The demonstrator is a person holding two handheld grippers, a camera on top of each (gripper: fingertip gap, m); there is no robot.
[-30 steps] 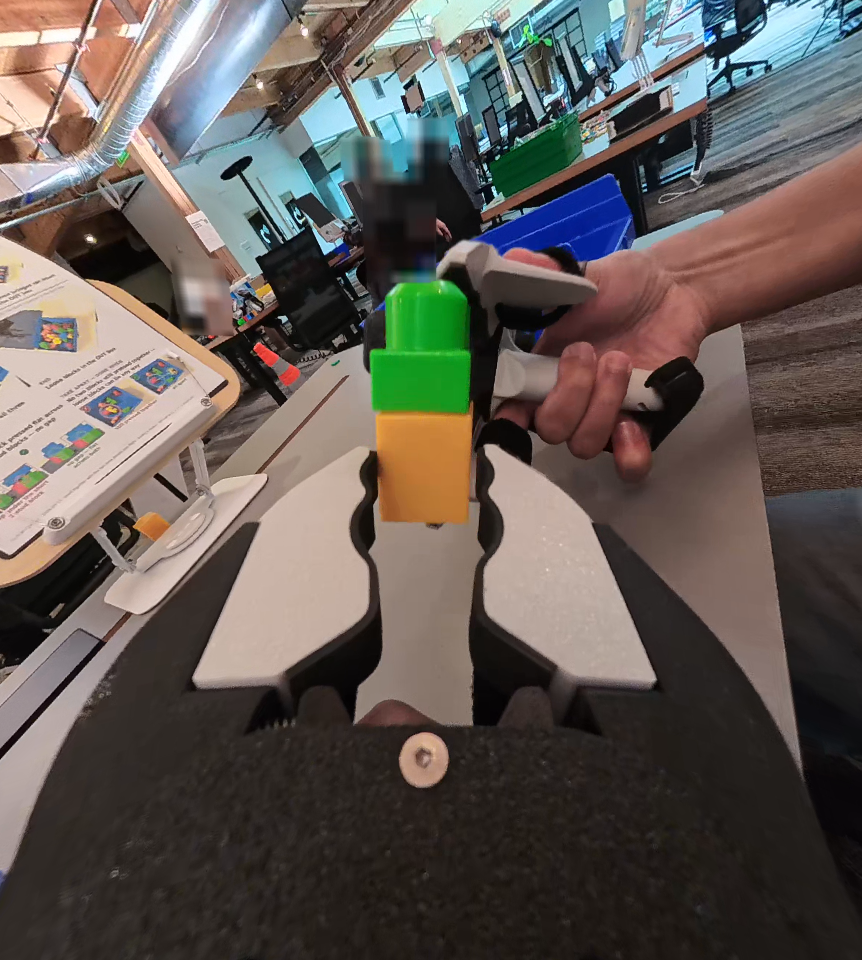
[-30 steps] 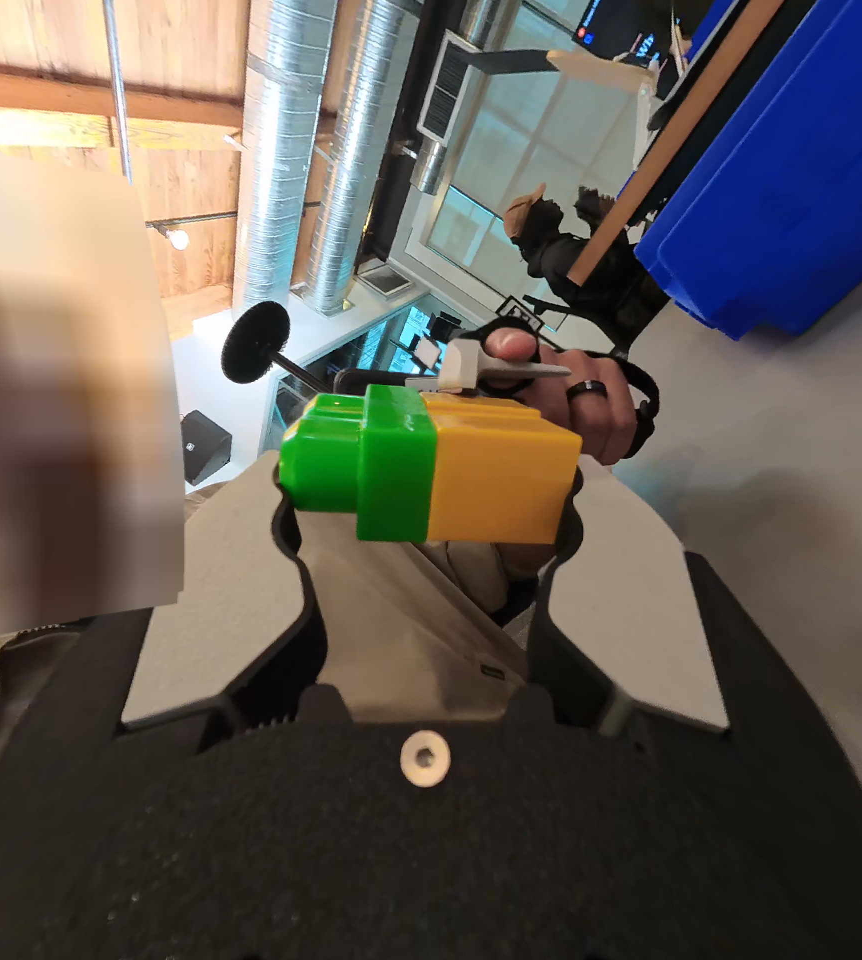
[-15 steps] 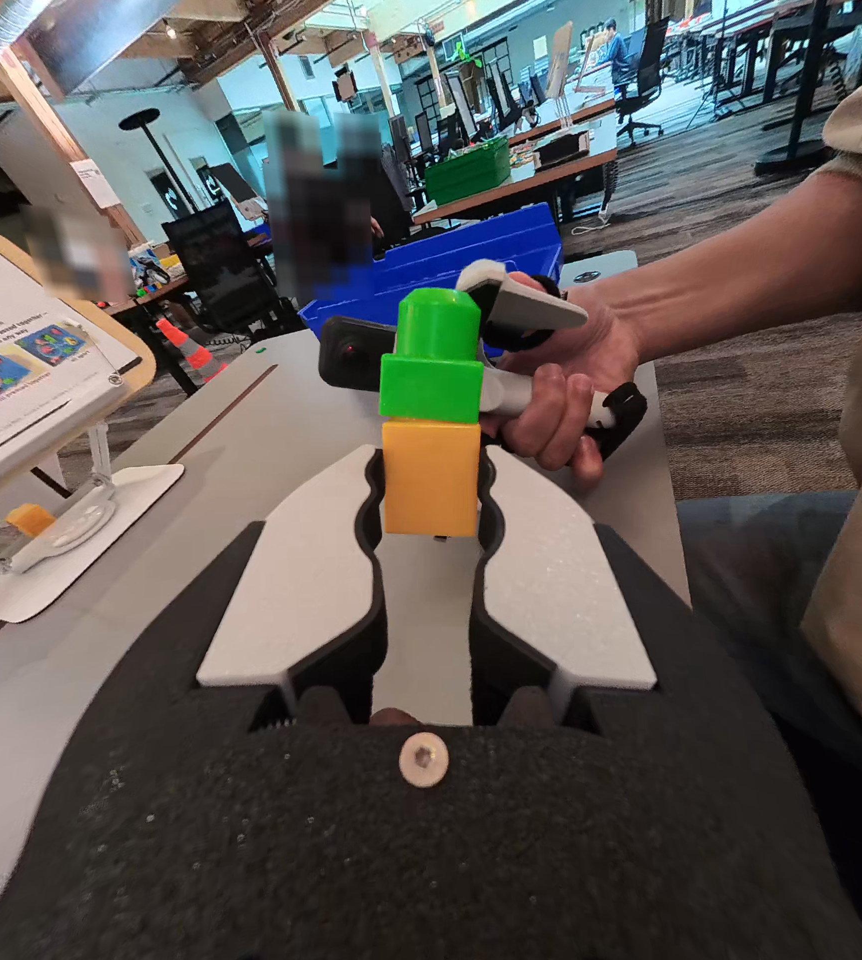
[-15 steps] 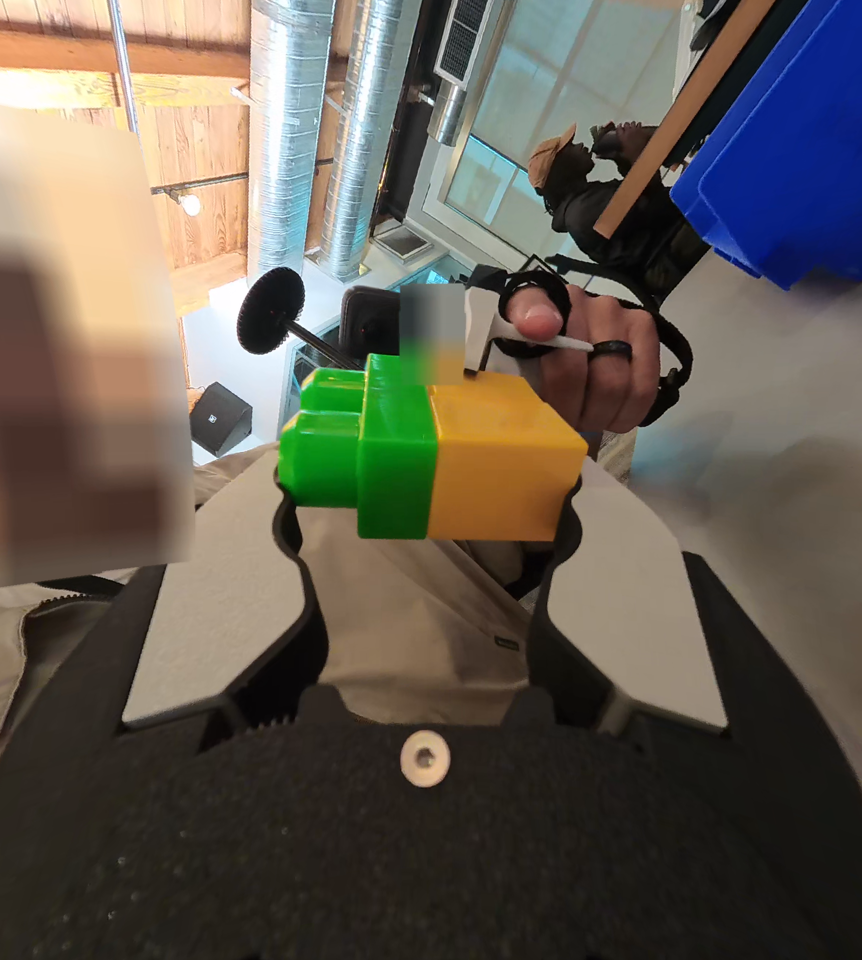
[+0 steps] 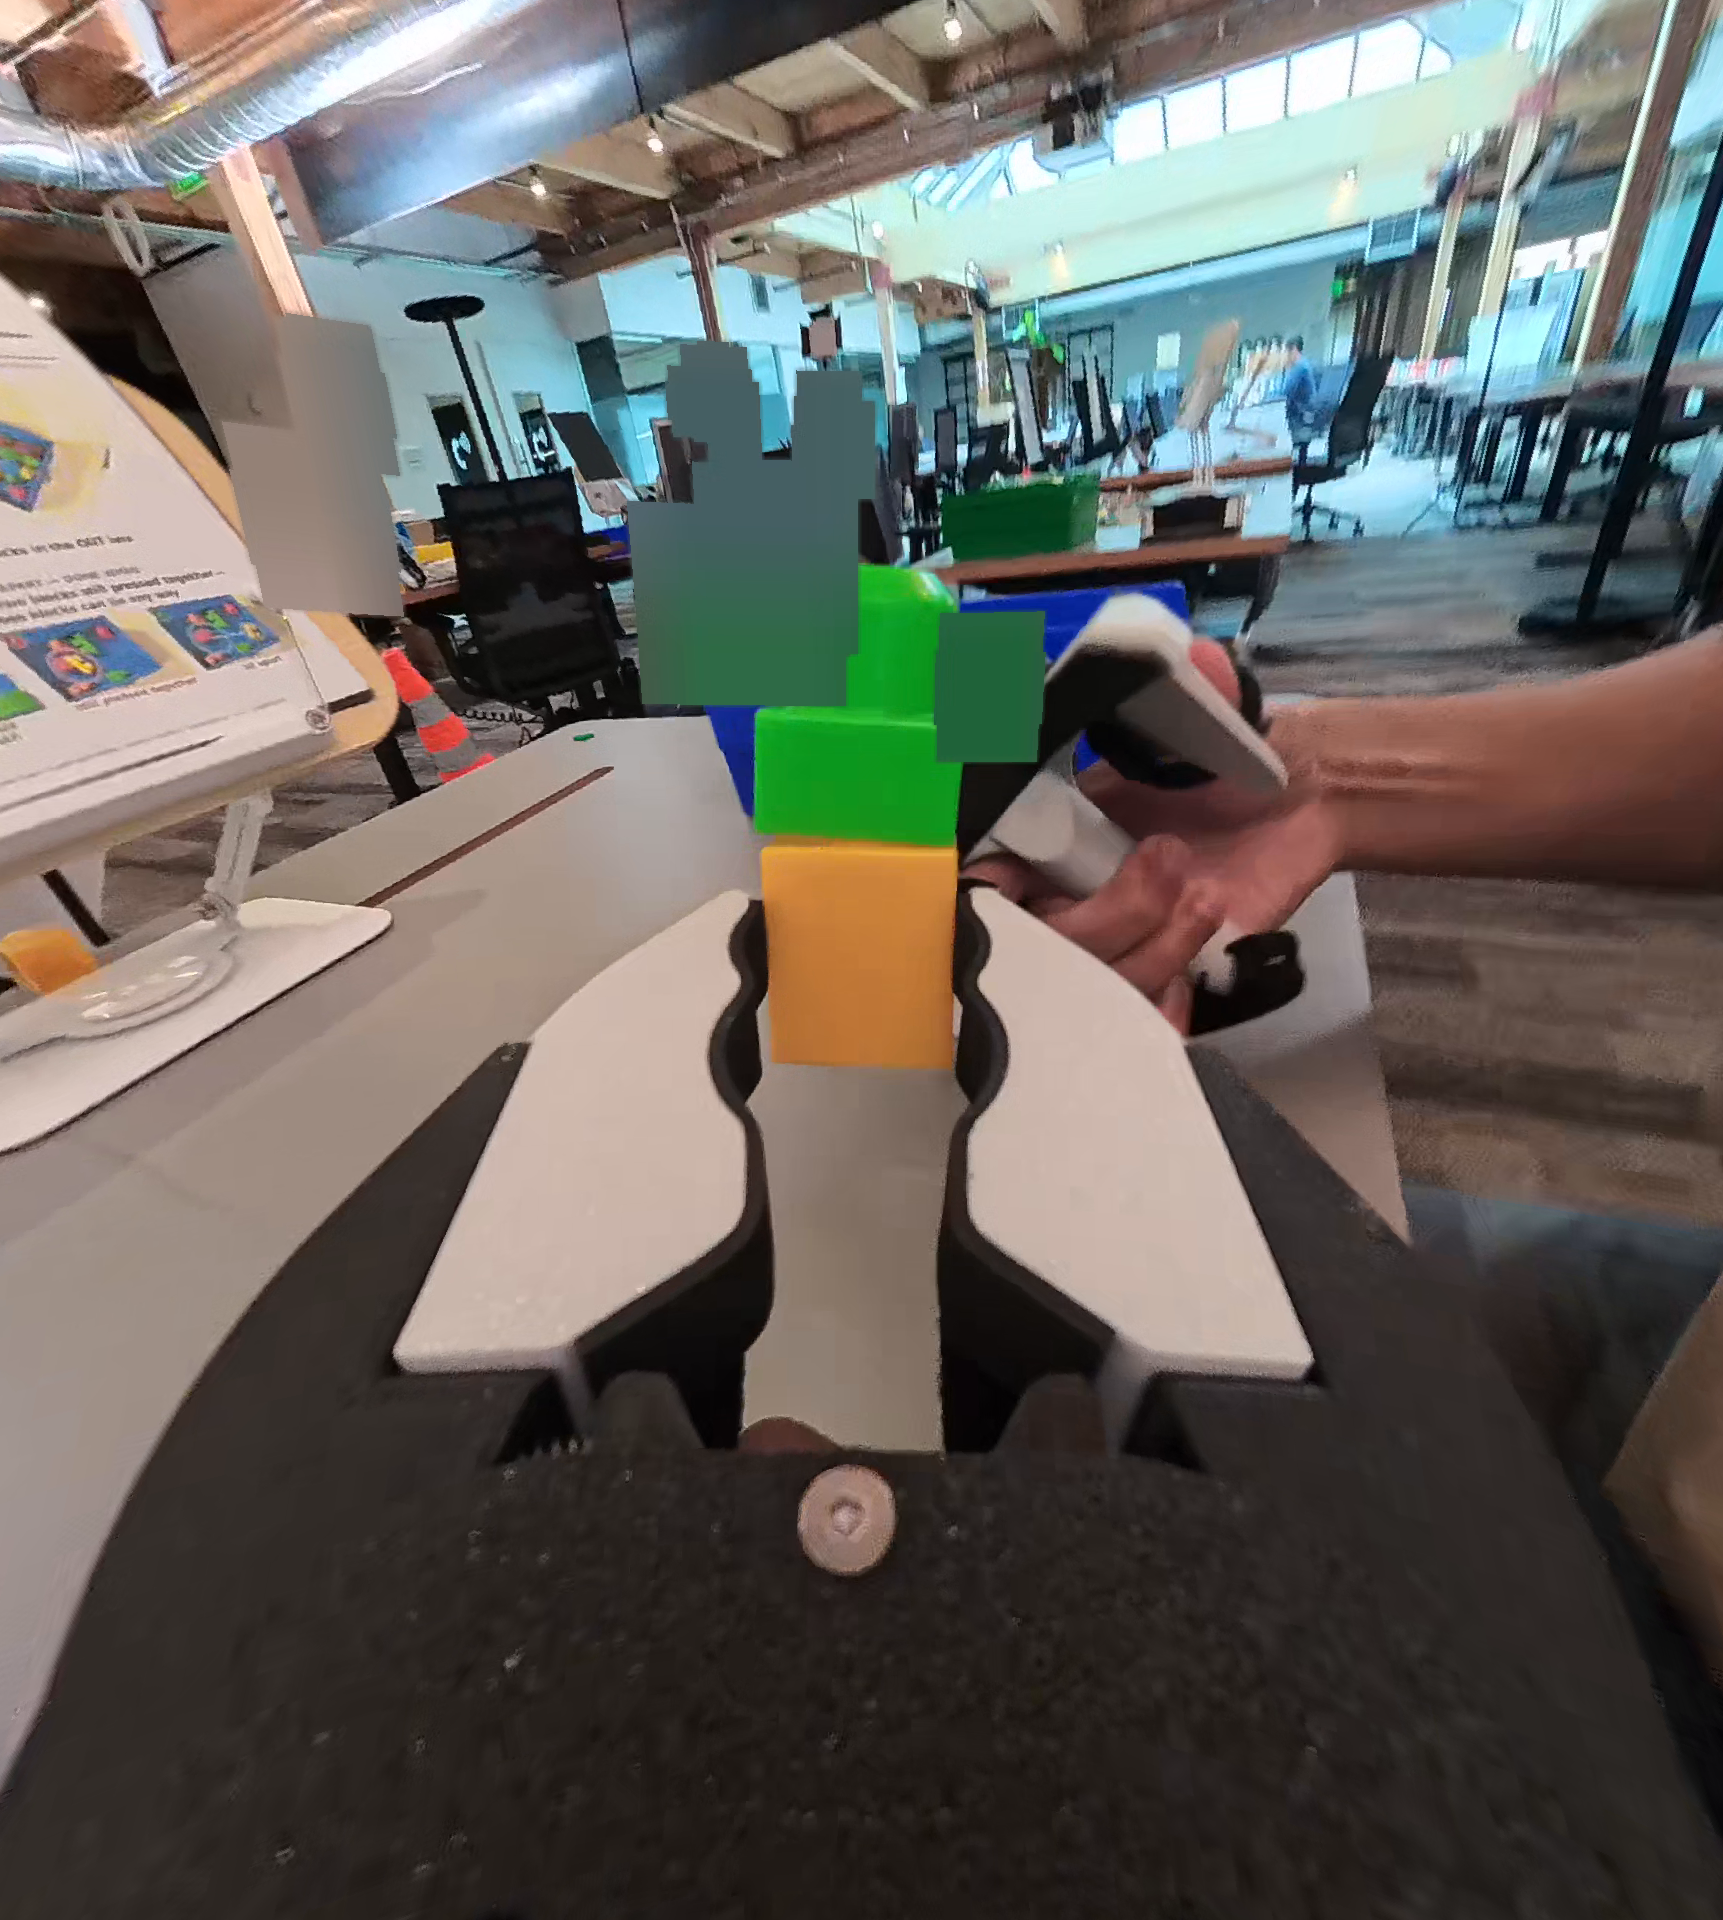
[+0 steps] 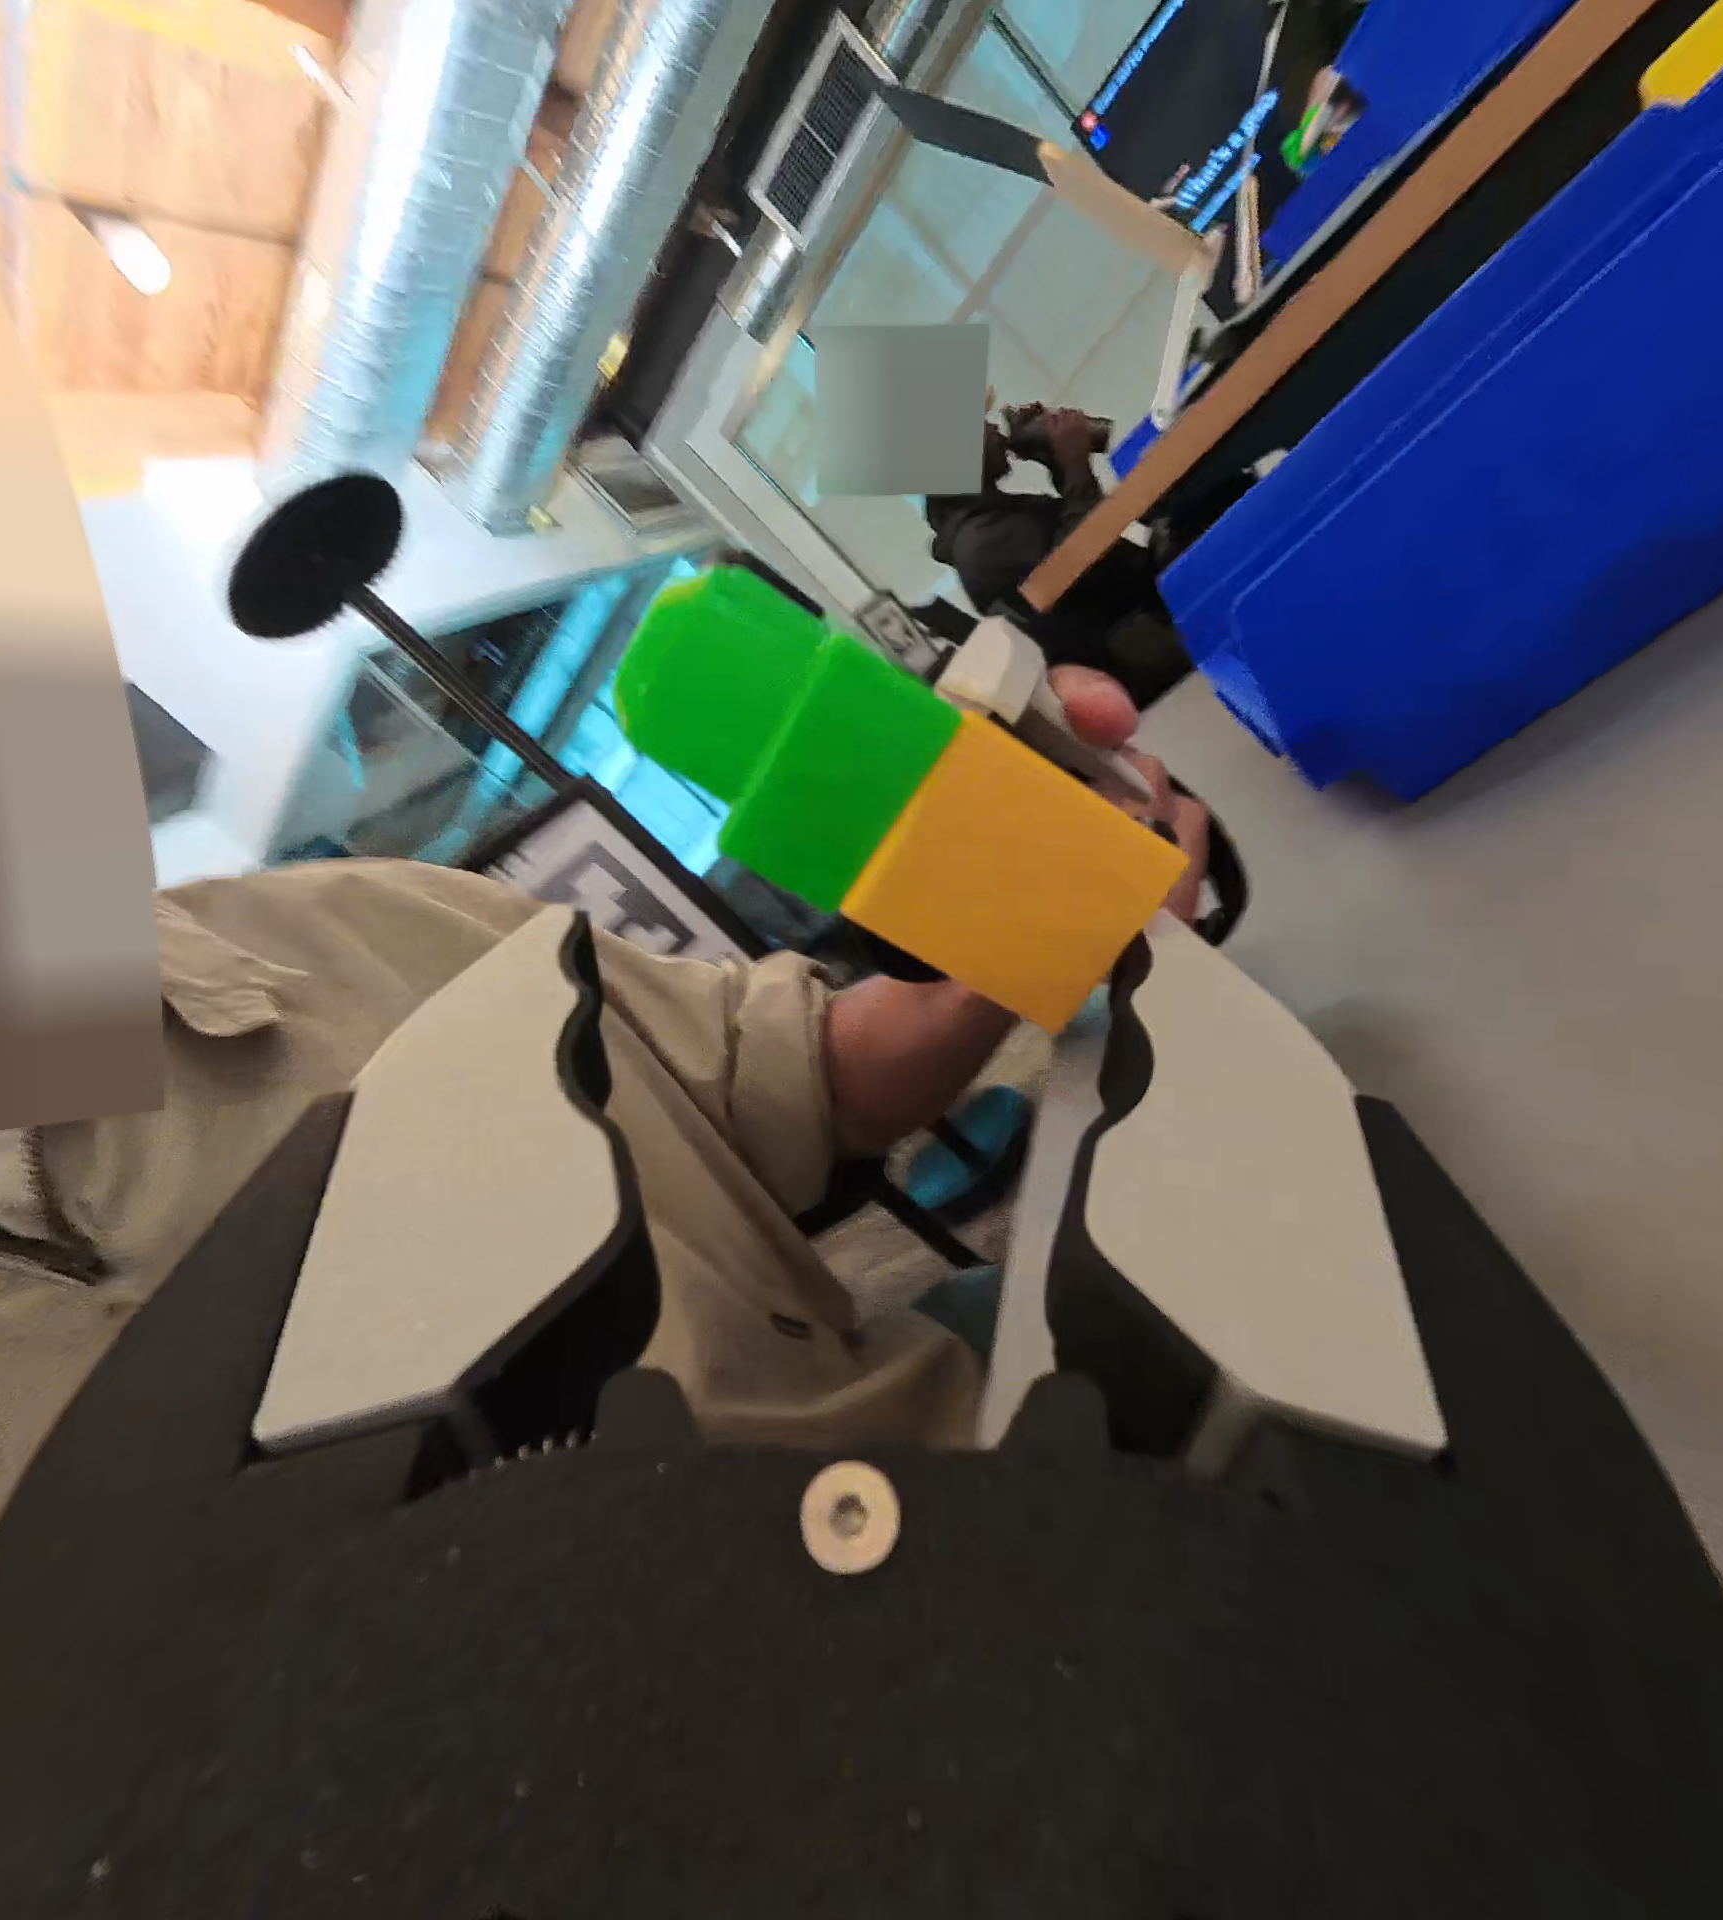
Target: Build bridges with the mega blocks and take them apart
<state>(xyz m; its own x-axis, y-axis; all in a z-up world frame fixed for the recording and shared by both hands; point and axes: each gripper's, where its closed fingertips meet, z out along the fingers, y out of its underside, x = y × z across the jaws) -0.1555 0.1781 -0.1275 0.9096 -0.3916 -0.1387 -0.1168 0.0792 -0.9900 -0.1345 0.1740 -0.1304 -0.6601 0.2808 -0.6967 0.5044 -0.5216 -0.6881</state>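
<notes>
Left gripper (image 5: 857, 971): fingers closed on the yellow block (image 5: 859, 954), one pad against each side face; the block is held above the grey table (image 5: 483, 935), clear of its surface.

Green block (image 5: 855, 771): seated on top of the yellow block, the two pressed together with the seam level; its stud points up and is partly covered by a mosaic patch.

Right gripper (image 6: 852, 961): fingers spread wide; the right finger (image 6: 1221, 1122) has its tip just beside the end of the yellow block (image 6: 1018, 883); the left finger (image 6: 483, 1122) stands well apart from the pair and touches nothing. In the right wrist view the pair lies tilted, green block (image 6: 815, 758) toward upper left, yellow toward lower right, ahead of the fingertips rather than clamped between them; whether the right tip touches the yellow block cannot be told.

In the left wrist view the hand (image 5: 1179, 894) holding the right gripper sits just right of the blocks, fingers loosened on the handle.

Surroundings: blue bin (image 6: 1522, 436) on the table behind the blocks; instruction sheet (image 5: 57, 582) on a stand at the left.
</notes>
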